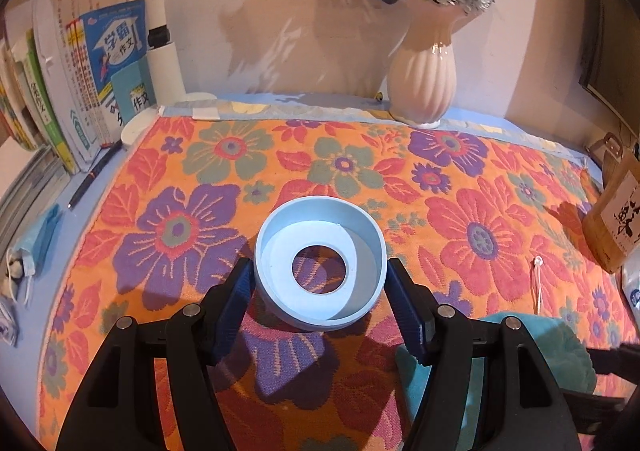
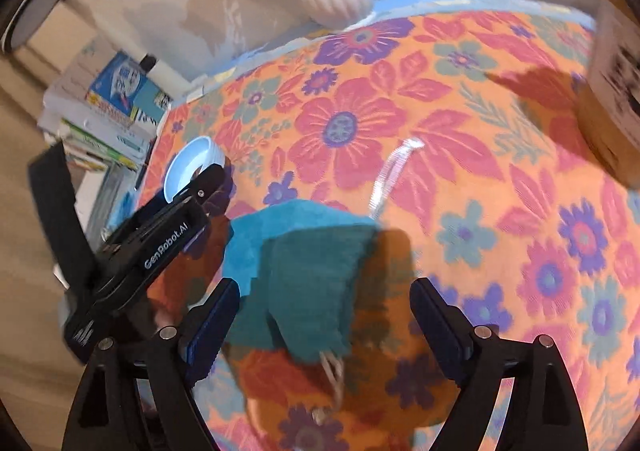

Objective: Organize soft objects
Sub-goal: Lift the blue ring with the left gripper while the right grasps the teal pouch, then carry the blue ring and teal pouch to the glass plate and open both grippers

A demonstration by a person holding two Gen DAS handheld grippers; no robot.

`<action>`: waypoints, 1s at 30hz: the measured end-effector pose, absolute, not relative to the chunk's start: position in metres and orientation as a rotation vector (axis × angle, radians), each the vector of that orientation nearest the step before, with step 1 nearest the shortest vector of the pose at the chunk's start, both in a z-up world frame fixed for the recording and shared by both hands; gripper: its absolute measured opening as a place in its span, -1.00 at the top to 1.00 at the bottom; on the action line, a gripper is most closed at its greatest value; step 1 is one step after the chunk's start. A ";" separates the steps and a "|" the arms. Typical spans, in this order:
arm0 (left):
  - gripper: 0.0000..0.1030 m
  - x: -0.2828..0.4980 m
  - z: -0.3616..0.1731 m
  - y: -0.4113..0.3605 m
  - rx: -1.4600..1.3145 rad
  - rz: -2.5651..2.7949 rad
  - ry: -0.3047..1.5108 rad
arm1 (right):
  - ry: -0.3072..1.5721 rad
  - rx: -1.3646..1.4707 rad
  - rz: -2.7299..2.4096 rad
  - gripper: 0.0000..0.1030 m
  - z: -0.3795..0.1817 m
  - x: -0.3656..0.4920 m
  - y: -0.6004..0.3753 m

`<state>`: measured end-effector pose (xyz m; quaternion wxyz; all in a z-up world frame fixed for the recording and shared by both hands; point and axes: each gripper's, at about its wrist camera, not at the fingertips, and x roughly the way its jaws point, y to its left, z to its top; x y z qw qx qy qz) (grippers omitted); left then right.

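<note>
Teal cloth (image 2: 308, 275) lies folded on the flowered bench (image 2: 460, 123), between but free of the right tool's (image 2: 324, 315) parted pads, while the left tool (image 1: 320, 307) clamps the blue ring (image 1: 320, 263) at its 12 o'clock, probably to thread the cloth.

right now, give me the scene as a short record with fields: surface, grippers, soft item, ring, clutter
surface: floral cloth over the table
left gripper: closed on the pale blue ring, pads against its sides
right gripper: open, above the teal towel, not gripping it
teal towel: folded, flat on the cloth
pale blue ring: short open tube, tilted
clutter: white vase with flowers at the back, books at one side, wooden box at the other
</note>
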<state>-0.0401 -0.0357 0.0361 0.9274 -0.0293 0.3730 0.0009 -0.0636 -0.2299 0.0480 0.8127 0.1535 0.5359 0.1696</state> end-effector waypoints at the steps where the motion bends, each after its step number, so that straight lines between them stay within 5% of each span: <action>1: -0.23 -0.040 0.036 -0.037 -0.052 0.001 0.763 | 1.141 0.307 0.364 -0.67 0.046 -0.061 -0.224; 15: -0.24 -0.041 0.036 -0.038 -0.039 0.007 0.756 | 0.953 -0.096 0.297 -0.67 0.034 -0.071 -0.165; 16: -0.24 -0.041 0.036 -0.039 -0.040 0.006 0.757 | 0.942 -0.097 0.301 -0.63 0.035 -0.071 -0.165; 18: -0.24 -0.041 0.036 -0.038 -0.042 0.007 0.758 | 0.912 -0.092 0.321 -0.09 0.038 -0.073 -0.165; 21: -0.24 -0.041 0.036 -0.039 -0.041 0.008 0.755 | 0.899 -0.081 0.376 0.37 0.039 -0.075 -0.162; 30: -0.24 -0.043 0.038 -0.039 -0.036 0.014 0.743 | 0.868 -0.002 0.386 0.62 0.047 -0.080 -0.170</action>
